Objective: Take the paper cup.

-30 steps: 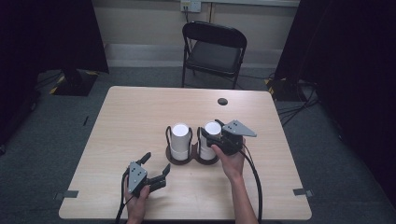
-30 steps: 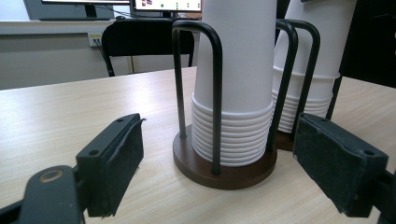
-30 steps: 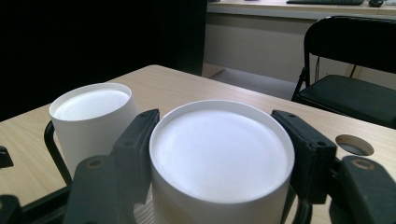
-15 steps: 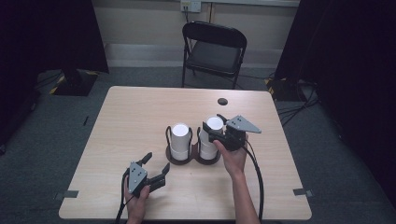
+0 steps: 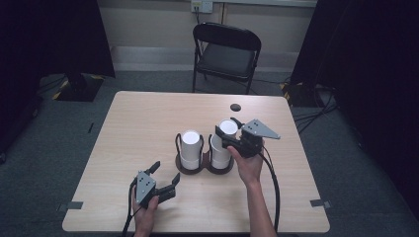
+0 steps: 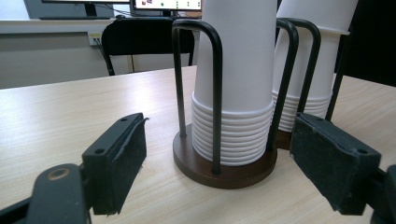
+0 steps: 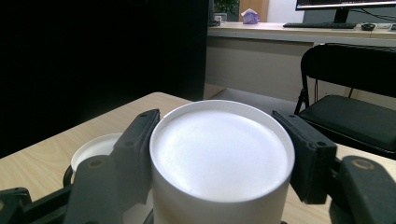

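Two stacks of upturned white paper cups stand in a black wire holder [image 5: 193, 169] at mid-table. My right gripper [image 5: 226, 126] is shut on the top cup [image 7: 222, 154] of the right stack [image 5: 221, 154], one pad on each side of it near its upturned base. The left stack [image 5: 190, 145] stands beside it, untouched. My left gripper [image 5: 167, 171] rests near the table's front edge, aimed at the holder [image 6: 224, 173]. Its jaws have just been opening, and nothing is between them. Both stacks [image 6: 236, 70] [image 6: 322, 56] rise just ahead of it.
A small dark round disc [image 5: 235, 107] lies on the far part of the wooden table [image 5: 133, 123]. A black folding chair [image 5: 227, 54] stands behind the table. A cable [image 5: 273, 182] trails from my right gripper over the front edge.
My right gripper and the cup it holds have shifted slightly upward and away in the high view. The left hand has stayed where it was.
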A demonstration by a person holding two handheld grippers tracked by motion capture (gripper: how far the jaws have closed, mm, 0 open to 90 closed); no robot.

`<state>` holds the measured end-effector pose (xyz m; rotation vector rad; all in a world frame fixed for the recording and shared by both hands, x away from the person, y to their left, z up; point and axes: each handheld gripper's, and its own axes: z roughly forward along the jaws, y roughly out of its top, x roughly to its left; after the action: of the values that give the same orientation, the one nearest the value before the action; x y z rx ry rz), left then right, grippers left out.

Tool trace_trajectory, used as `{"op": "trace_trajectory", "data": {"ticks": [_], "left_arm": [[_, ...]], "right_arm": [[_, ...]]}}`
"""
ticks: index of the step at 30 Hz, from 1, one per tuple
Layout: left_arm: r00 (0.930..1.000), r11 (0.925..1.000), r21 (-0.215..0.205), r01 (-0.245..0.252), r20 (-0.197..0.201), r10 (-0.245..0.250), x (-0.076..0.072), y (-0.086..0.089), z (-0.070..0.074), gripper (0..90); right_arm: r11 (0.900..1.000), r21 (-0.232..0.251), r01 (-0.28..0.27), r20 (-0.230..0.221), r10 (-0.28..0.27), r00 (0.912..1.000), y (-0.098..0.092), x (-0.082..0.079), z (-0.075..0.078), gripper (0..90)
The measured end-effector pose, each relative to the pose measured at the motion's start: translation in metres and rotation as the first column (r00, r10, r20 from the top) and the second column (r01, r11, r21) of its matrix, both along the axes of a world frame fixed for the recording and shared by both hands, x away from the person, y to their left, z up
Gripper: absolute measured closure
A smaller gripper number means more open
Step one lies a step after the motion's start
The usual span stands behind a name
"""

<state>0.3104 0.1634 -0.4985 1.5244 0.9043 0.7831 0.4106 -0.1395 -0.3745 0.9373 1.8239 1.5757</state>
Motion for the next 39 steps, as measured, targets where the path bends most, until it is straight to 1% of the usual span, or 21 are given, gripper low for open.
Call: {"op": "trace_trajectory", "data": {"ticks": [5, 10, 11, 14, 18, 20, 22, 24, 27, 28, 34, 36, 39], "left_arm": [[1.0, 1.0, 0.004, 0.005, -0.008, -0.005, 0.001, 0.0, 0.0, 16.5], [0.9999, 1.0, -0.006, -0.001, -0.016, 0.001, 0.001, 0.0, 0.0, 16.5], [0.9999, 1.0, -0.005, -0.001, -0.016, 0.001, 0.001, 0.0, 0.0, 16.4], [0.9999, 0.9999, 0.005, 0.01, -0.014, -0.009, 0.001, 0.0, 0.0, 16.5], [0.9999, 0.9999, 0.014, 0.007, -0.015, -0.007, 0.001, -0.001, 0.001, 16.5], [0.9999, 0.9999, 0.013, 0.003, -0.014, -0.003, 0.001, -0.001, 0.001, 16.5], [0.9998, 1.0, 0.007, 0.006, -0.021, -0.006, 0.001, 0.0, 0.001, 16.5], [0.9998, 1.0, -0.002, 0.005, -0.021, -0.006, 0.001, 0.0, 0.0, 16.5], [0.9998, 0.9999, -0.006, 0.012, -0.016, -0.012, 0.0, 0.002, 0.0, 16.5], [0.9998, 0.9999, -0.008, 0.011, -0.018, -0.011, 0.0, 0.002, 0.0, 16.4], [0.9998, 1.0, -0.001, -0.003, -0.018, 0.003, 0.0, 0.001, 0.0, 16.5], [0.9998, 0.9999, -0.01, 0.002, -0.018, -0.002, 0.0, 0.002, 0.0, 16.5], [0.9998, 0.9995, -0.03, 0.004, -0.02, -0.005, 0.0, 0.004, 0.0, 16.5]], "right_arm": [[1.0, 0.01, -0.003, 0.009, 0.002, 1.0, -0.001, 0.001, 0.005, 34.9], [1.0, 0.014, 0.0, 0.021, -0.001, 0.9998, -0.001, 0.001, 0.011, 34.9], [1.0, 0.012, 0.008, 0.016, -0.008, 0.9998, -0.001, 0.0, 0.012, 34.9], [1.0, 0.012, 0.006, 0.023, -0.007, 0.9997, -0.001, 0.002, 0.014, 34.9], [1.0, 0.02, 0.002, 0.029, -0.002, 0.9996, -0.002, 0.001, 0.017, 34.9], [1.0, 0.025, 0.0, 0.028, 0.0, 0.9996, -0.002, 0.001, 0.019, 34.9], [1.0, 0.026, -0.006, 0.031, 0.005, 0.9995, -0.003, -0.001, 0.02, 34.9], [1.0, 0.024, -0.009, 0.031, 0.008, 0.9995, -0.004, -0.002, 0.021, 35.0], [0.999, 0.035, -0.012, 0.034, 0.011, 0.9994, -0.005, -0.005, 0.022, 35.0], [0.999, 0.031, -0.004, 0.032, 0.003, 0.9995, -0.005, -0.007, 0.022, 35.0], [0.999, 0.049, -0.017, 0.052, 0.015, 0.9986, -0.008, -0.014, 0.026, 35.0], [0.999, 0.046, -0.015, 0.044, 0.013, 0.999, -0.01, -0.017, 0.026, 35.1], [0.997, 0.069, -0.017, 0.036, 0.015, 0.9992, -0.014, -0.022, 0.025, 35.1]]}}
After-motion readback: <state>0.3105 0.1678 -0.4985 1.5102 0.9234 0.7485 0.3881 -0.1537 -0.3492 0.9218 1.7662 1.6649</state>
